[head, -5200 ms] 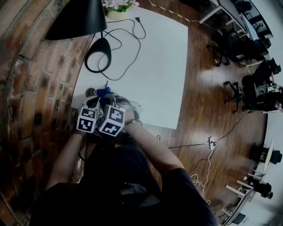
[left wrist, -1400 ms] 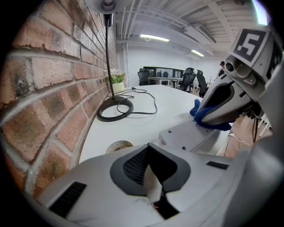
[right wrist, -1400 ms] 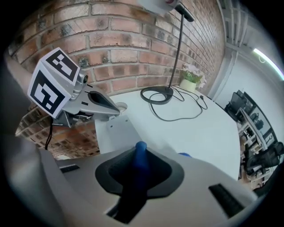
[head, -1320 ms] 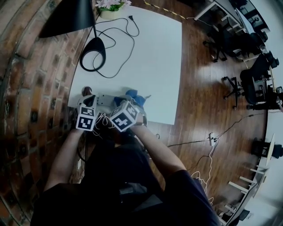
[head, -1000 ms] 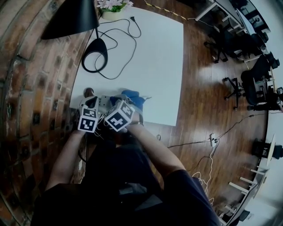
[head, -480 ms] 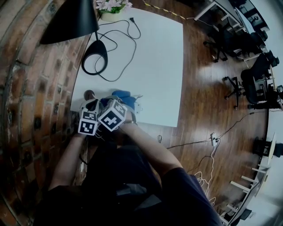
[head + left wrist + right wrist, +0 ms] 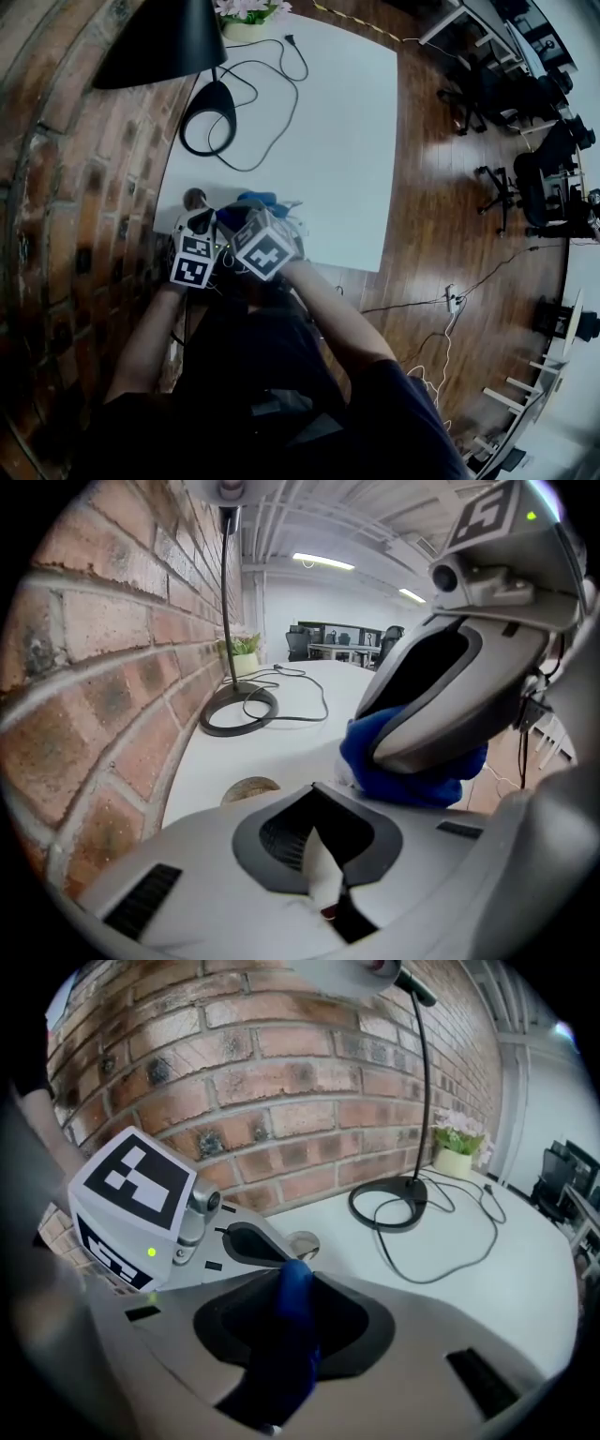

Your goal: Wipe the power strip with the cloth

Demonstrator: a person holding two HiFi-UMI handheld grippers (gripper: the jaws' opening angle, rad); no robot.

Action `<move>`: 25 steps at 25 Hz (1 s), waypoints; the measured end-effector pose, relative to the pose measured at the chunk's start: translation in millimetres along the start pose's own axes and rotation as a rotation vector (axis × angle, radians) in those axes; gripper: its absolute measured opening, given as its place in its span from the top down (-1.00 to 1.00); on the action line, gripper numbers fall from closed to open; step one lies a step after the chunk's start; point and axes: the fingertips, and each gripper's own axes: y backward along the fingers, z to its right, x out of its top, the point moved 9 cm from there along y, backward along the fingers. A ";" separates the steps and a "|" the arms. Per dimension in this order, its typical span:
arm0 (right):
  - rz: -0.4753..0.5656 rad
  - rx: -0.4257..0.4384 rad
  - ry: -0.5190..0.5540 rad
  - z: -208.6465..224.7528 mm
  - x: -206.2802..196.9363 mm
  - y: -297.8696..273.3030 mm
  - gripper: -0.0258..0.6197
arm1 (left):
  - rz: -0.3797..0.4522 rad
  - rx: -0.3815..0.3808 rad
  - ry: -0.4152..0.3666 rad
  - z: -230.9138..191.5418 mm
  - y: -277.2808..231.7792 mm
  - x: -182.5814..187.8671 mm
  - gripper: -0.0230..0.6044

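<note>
Already the jaws of the right gripper (image 7: 289, 1283) have just been opening around the blue cloth (image 7: 284, 1358) between them. It may slip free of the power strip (image 7: 324, 881), whose white part is pinched tight in the jaws of the left gripper (image 7: 317, 832).

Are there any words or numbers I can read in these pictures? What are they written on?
None: no word, number, brand or sign can be read in any view.
The left claw's cube and the right claw's cube carry only black-and-white square patterns, not letters.
</note>
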 end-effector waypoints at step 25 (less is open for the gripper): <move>-0.191 -0.068 -0.073 7.5 -28.1 1.7 0.73 | -0.007 -0.011 0.008 -1.2 0.0 -0.7 0.90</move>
